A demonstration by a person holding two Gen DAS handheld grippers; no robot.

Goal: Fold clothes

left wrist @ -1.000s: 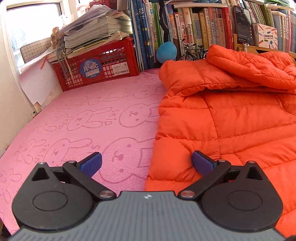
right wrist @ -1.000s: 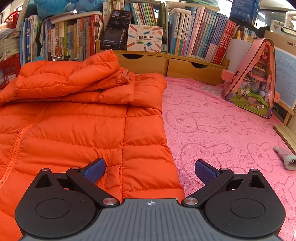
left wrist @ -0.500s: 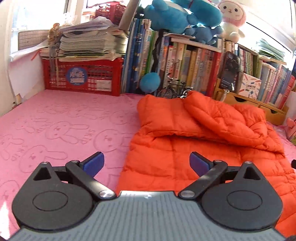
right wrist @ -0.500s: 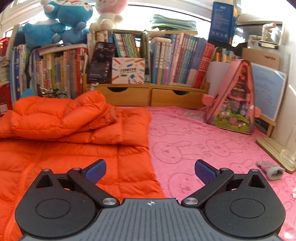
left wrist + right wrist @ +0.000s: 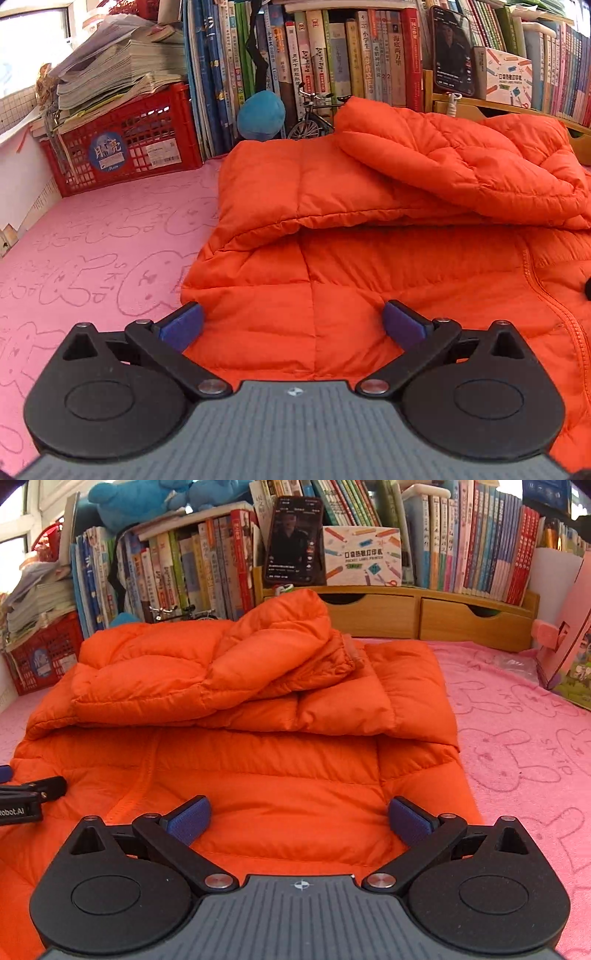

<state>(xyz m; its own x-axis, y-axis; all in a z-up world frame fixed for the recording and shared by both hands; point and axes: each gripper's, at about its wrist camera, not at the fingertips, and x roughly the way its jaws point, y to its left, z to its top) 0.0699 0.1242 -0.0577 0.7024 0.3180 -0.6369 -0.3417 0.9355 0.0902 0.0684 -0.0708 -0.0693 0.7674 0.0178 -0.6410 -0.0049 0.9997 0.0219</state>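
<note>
While spread wide over the orange jacket (image 5: 369, 258): left gripper (image 5: 291, 325) and right gripper (image 5: 299, 821), both holding nothing.

A puffy orange jacket (image 5: 369, 258) lies on a pink cloth with bunny drawings (image 5: 92, 251). The jacket is bright orange all over and has stitched lines that make soft, fat squares. Its bottom part lies flat and spread out, close to the cameras. Its top part is folded over toward the front, so it makes a thick roll across the jacket. One sleeve (image 5: 266, 642) lies on top of that roll, bent and bumpy. A zipper (image 5: 554, 295) runs down the flat part. In the right view, the jacket (image 5: 277, 768) fills the middle and left, and its right edge lies on the pink cloth.
</note>
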